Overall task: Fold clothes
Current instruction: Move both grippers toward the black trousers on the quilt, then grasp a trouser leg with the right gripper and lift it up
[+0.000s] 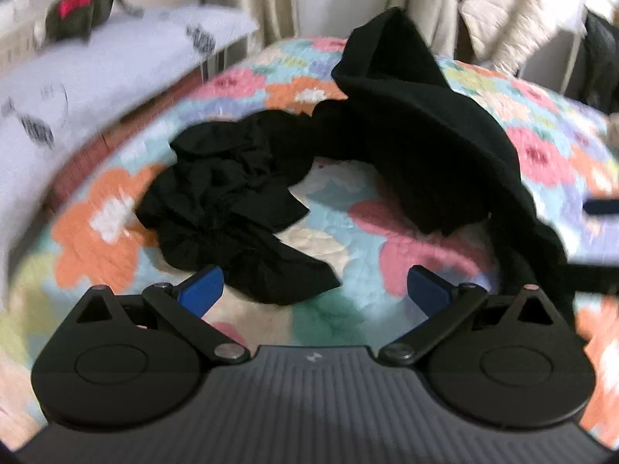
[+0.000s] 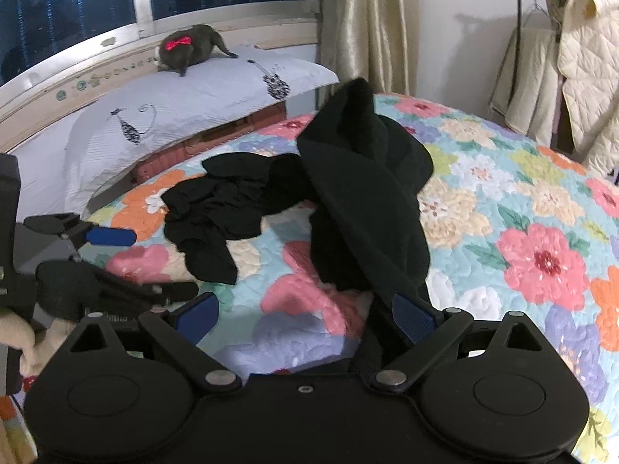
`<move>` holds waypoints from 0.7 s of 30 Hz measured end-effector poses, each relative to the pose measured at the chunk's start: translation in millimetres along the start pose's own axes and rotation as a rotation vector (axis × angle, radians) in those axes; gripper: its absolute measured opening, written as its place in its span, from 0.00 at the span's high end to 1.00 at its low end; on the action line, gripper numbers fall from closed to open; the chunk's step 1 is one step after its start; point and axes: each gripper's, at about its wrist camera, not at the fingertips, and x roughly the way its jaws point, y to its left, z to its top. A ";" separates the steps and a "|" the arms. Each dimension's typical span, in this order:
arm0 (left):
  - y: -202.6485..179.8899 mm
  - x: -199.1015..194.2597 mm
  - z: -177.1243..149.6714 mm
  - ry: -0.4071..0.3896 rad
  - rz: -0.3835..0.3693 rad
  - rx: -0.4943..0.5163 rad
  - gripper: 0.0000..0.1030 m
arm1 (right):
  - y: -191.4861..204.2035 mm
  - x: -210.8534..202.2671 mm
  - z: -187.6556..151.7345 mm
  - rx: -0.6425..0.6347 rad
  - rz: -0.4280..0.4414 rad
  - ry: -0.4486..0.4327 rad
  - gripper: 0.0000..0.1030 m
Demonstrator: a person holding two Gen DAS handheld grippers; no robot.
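Two black garments lie on the floral quilt. A thin crumpled one sits just ahead of my left gripper, which is open, with a tip of the cloth reaching between its blue pads. A thicker fleece garment rises in a peak and trails down to my right gripper. That gripper is open too, and the fleece rests against the inner side of its right finger. The left gripper shows at the left of the right wrist view, above the quilt's edge.
A white pillow with cat prints lies beyond the quilt, with a dark plush toy wearing a red bow on it. Behind are a window, a curtain and a rack with a cream quilted jacket. A hand is at the left edge.
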 end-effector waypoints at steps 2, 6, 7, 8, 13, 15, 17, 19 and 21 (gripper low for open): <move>3.4 8.5 -1.5 0.017 0.003 -0.012 0.00 | -8.4 5.2 1.9 -0.005 -0.010 0.003 0.04; 17.7 29.4 -7.3 0.059 0.045 -0.039 0.00 | -25.1 15.5 5.7 -0.016 -0.031 0.009 0.04; 26.0 36.3 -8.9 0.075 0.055 -0.070 0.01 | -29.3 18.0 6.6 -0.019 -0.036 0.010 0.04; 34.5 43.1 -10.3 0.092 0.063 -0.104 0.01 | -33.5 20.6 7.5 -0.021 -0.041 0.012 0.04; 60.5 64.3 -8.8 0.073 0.121 -0.188 0.02 | -50.1 35.6 10.6 -0.029 -0.056 0.005 0.05; 63.7 67.8 -3.6 0.033 0.119 -0.183 0.01 | -54.9 42.4 13.2 -0.054 -0.073 0.003 0.12; 66.7 74.0 1.2 0.012 0.127 -0.177 0.00 | -60.0 51.0 18.3 -0.064 -0.076 0.000 0.15; 73.1 90.4 -1.8 0.047 0.166 -0.184 0.00 | -63.5 59.5 26.3 -0.083 -0.083 -0.008 0.15; 77.5 92.5 -8.8 0.020 0.149 -0.193 0.00 | -65.1 70.3 33.5 -0.096 -0.081 -0.010 0.15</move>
